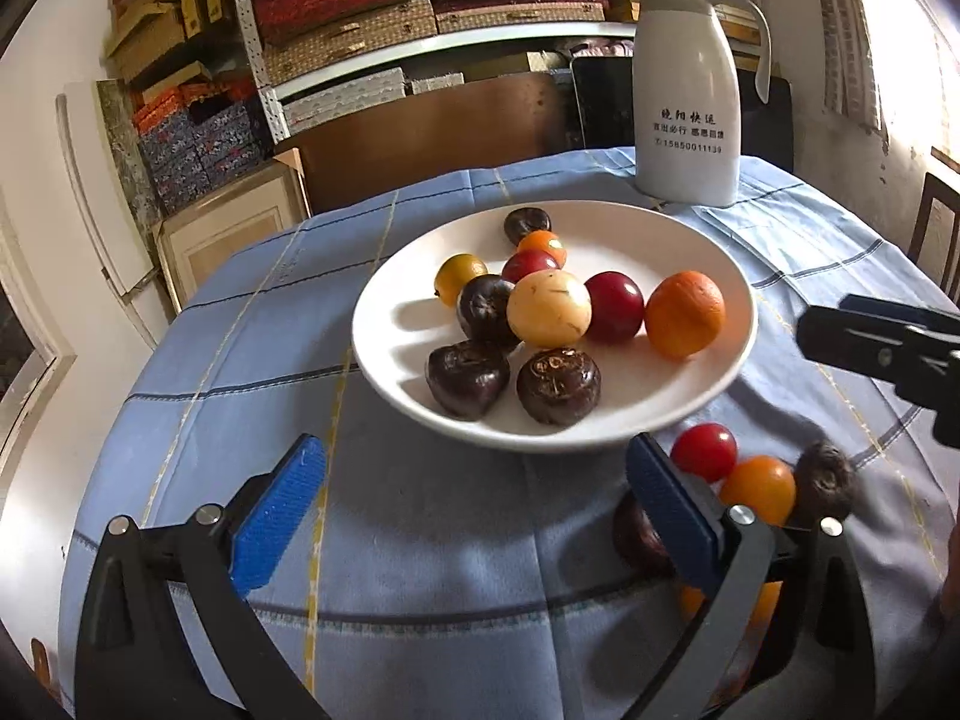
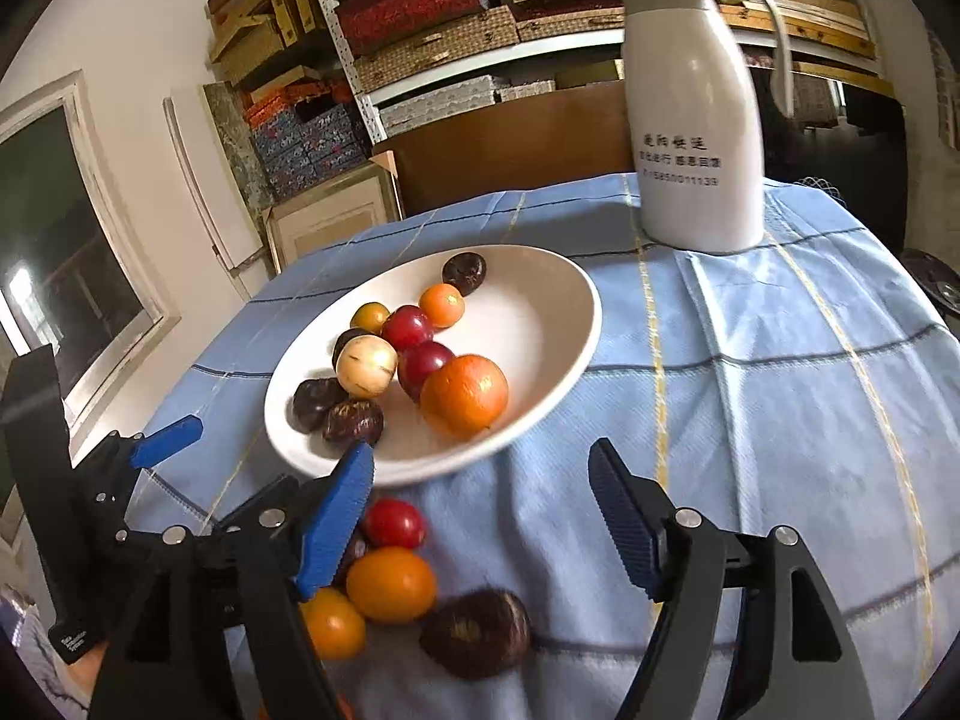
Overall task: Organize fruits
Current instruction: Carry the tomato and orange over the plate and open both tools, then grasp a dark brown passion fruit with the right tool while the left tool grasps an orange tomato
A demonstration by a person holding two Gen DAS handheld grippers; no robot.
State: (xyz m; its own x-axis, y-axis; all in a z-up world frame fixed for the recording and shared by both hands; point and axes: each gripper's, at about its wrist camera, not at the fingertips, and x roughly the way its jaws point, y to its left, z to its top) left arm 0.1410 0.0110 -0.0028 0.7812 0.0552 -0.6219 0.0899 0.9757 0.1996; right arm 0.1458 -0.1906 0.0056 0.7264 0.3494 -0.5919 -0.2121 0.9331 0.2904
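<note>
Left gripper (image 1: 474,504) and right gripper (image 2: 480,516) both hover with jaws spread wide, empty.

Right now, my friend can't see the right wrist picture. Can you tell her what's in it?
The open right gripper hovers over a blue checked tablecloth, just above loose fruit: a red cherry tomato, two orange ones and a dark water chestnut. Behind sits a white plate of mixed fruit, a white jug beyond, and the left gripper beside it.

One white plate (image 2: 558,324). On it: four dark water chestnuts (image 1: 558,385), two red cherry tomatoes (image 1: 613,307), two small orange-yellow ones (image 1: 459,276), one orange (image 1: 684,313), one pale round fruit (image 1: 548,308). One white jug (image 1: 687,90). One blue checked cloth (image 1: 420,510).
</note>
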